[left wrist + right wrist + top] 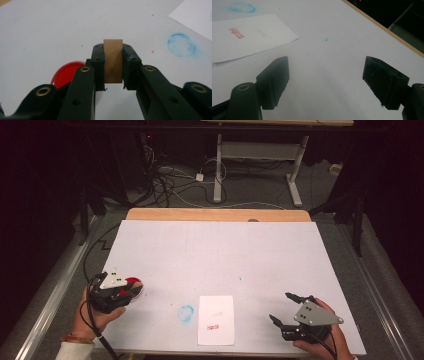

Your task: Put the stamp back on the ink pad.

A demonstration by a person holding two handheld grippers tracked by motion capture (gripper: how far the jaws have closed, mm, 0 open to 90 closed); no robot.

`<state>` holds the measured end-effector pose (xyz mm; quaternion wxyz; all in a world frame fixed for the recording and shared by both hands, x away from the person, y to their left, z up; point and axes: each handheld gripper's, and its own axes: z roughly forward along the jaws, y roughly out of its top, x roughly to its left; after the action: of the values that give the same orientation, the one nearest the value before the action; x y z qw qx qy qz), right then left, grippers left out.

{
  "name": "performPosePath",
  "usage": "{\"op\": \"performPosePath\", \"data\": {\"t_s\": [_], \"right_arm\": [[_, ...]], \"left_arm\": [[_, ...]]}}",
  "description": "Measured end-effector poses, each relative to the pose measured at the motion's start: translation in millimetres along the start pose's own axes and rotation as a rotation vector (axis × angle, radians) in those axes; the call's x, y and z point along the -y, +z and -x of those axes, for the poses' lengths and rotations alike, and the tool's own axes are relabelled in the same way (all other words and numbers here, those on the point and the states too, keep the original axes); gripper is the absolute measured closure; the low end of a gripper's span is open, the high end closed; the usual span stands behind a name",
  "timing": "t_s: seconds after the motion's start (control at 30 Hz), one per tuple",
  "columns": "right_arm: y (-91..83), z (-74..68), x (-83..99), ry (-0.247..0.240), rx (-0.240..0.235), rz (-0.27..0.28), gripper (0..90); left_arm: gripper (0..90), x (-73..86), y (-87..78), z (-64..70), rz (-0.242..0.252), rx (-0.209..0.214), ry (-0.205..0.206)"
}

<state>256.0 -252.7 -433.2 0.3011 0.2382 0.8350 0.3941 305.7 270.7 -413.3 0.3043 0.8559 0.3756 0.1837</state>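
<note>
My left gripper (131, 290) is at the table's near left, shut on a small upright wooden block (113, 61) that stands between its jaws. Just beside and under it lies a round red ink pad (66, 73), partly hidden by the gripper in the high view (135, 282). A white paper card (216, 319) with a red stamped mark (237, 33) lies at the front centre. My right gripper (280, 306) rests at the near right, open, with bare table between its jaws (325, 75).
A blue ring smudge (186, 313) marks the white table sheet (215, 250) left of the card. The wooden table edge (215, 214) runs along the far side. Cables and a desk frame (218, 165) stand on the floor beyond.
</note>
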Motion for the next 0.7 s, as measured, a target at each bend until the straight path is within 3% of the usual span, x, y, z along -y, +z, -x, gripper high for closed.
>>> {"op": "performPosePath", "data": {"t_s": [0.27, 0.43, 0.7], "right_arm": [[0.7, -0.5, 0.6, -0.001, -0.002, -0.005, 22.1], [1.3, -1.8, 0.7, -0.009, -0.005, -0.012, 22.2], [1.6, -2.7, 0.9, -0.014, -0.004, -0.018, 22.3]], "left_arm": [[73.3, 7.2, 6.7, -16.1, -0.036, -0.019, -0.053], [73.2, 7.9, 13.7, -26.9, -0.141, 0.007, -0.094], [72.7, 4.7, 28.0, -36.2, -0.216, 0.047, -0.103]]}}
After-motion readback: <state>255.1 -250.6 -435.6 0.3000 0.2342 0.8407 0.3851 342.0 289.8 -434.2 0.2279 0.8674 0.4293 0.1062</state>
